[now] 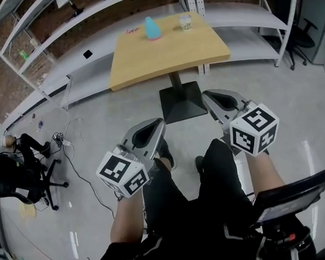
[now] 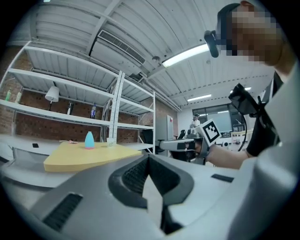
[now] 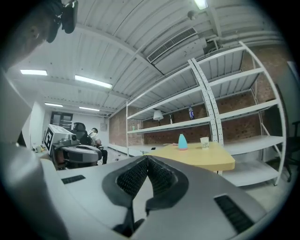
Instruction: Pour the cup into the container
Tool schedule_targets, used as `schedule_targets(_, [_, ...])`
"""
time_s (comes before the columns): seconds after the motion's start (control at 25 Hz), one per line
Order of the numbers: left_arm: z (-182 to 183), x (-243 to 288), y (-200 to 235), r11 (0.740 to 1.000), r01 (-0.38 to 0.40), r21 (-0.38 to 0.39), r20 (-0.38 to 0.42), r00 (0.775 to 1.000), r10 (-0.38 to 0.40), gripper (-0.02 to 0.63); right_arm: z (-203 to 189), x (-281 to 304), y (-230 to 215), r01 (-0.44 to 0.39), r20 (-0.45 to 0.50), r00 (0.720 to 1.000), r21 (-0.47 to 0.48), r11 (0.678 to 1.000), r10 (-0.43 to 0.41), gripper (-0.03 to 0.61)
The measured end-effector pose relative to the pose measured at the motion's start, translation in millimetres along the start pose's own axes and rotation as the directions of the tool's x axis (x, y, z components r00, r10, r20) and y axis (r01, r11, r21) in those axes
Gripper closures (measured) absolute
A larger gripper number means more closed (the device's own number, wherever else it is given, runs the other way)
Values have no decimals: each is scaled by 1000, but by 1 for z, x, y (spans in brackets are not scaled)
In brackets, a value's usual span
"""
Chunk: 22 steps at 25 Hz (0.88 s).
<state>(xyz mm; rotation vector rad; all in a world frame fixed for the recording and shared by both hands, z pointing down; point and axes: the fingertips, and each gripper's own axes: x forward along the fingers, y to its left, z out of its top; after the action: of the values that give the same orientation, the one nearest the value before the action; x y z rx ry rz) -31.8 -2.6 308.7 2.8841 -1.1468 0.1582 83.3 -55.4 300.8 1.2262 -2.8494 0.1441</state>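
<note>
Light wooden desk (image 1: 166, 56) on a black pedestal, up ahead. Left tool (image 1: 154, 129) and right tool (image 1: 215, 99): jaws together on both, nothing between them, well short of the desk. Teal bottle-shaped container (image 1: 152, 28) stands at the desk's far edge. Small pale cup (image 1: 185, 21) upright near it, to its right.

Head view looks steeply down; both gripper views face the far table (image 1: 166, 59).
</note>
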Motion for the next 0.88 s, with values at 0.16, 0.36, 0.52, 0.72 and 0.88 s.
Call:
schedule_targets(0.16, [-2, -23, -54, 1000, 17, 22, -18, 1000, -17, 614, -1, -44, 27, -9, 21, 1000, 9, 1000, 9, 577])
schedule_targets(0.36, [-7, -59, -115, 999, 19, 26, -17, 1000, -19, 614, -2, -105, 63, -10, 40, 999, 5, 1000, 10, 577])
schedule_targets(0.52, [-19, -101, -171, 1000, 2, 4, -19, 1000, -2, 614, -19, -167, 100, -7, 30, 1000, 26, 1000, 7, 577])
schedule_targets(0.72, [-18, -162, -247, 1000, -7, 0, -6, 1000, 7, 614, -25, -248, 162, -15, 24, 1000, 11, 1000, 15, 577])
schedule_targets(0.88, [-23, -206, -313, 1000, -8, -10, -7, 1000, 8, 614, -33, -319, 206, -14, 19, 1000, 19, 1000, 14, 577])
